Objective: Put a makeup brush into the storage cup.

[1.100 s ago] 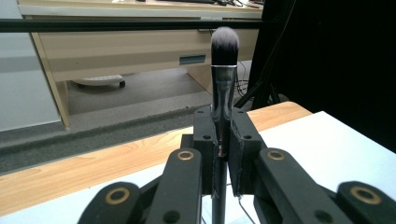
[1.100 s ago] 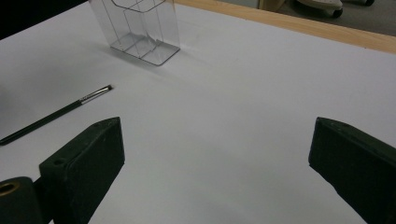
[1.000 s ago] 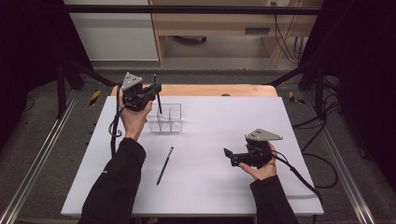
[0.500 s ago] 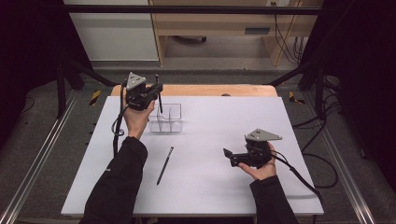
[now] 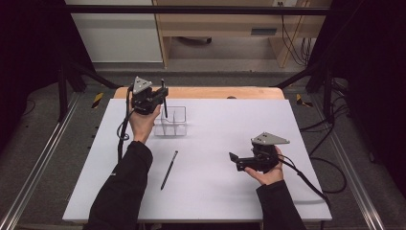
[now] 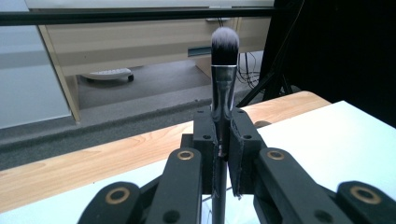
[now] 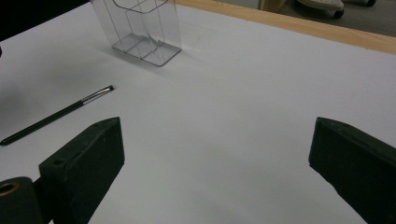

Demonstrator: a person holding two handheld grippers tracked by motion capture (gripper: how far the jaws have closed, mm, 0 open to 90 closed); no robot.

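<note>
High view: since a second ago the left gripper [image 5: 155, 98] has lifted slightly away from the person, while the right gripper [image 5: 239, 160] has stayed where it was over the white table [image 5: 225, 143]. A clear plastic organiser [image 5: 172, 122] stands just to the right of the left gripper, its compartments open upward. A thin brush [image 5: 169, 169] lies flat on the table between the two grippers, its long axis running roughly toward and away from the person. Clamped in the left gripper [image 6: 223, 144], a makeup brush [image 6: 223, 88] stands upright with its dark bristles at the top, above the organiser's left end. In the right gripper view, the right gripper [image 7: 215, 154] has its jaws spread wide around nothing.
</note>
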